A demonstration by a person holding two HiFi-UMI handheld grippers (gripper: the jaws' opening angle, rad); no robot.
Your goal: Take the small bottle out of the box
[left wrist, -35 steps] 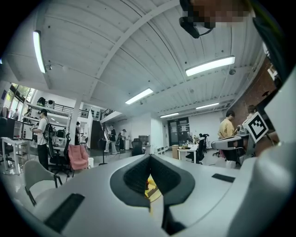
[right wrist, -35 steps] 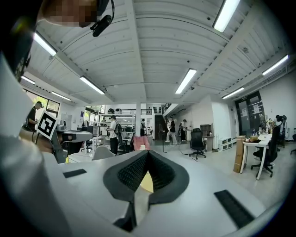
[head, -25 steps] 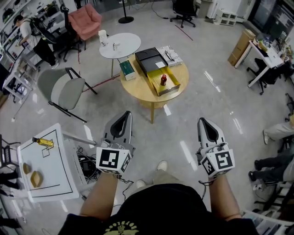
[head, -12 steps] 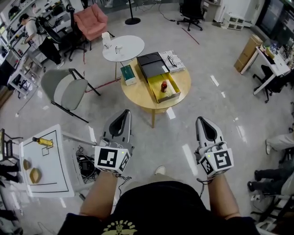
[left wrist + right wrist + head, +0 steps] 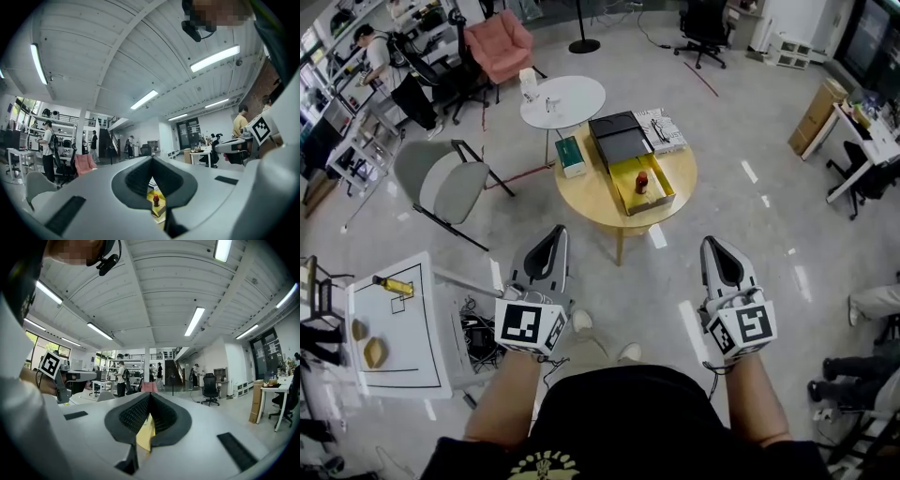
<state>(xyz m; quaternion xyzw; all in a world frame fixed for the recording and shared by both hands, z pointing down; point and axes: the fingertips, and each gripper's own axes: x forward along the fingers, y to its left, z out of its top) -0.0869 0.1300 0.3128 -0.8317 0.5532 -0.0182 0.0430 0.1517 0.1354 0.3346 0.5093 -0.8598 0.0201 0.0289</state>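
The small bottle (image 5: 642, 182) stands upright inside the open yellow box (image 5: 627, 195) on the round wooden table (image 5: 592, 199). It is far ahead and well apart from both grippers, so it looks out of reach from here. The left gripper (image 5: 554, 233) and right gripper (image 5: 718, 246) are held near the body, pointing toward the table. Each has its 2 jaws together with nothing between them, probably a carrying posture for the approach. The jaws will have to part before any grasp.

No legible text anywhere. Only square black-and-white marker patterns on left cube (image 5: 531, 326) and right cube (image 5: 742, 329), lower frame. Yellow shirt print (image 5: 546, 464) at bottom edge unreadable.
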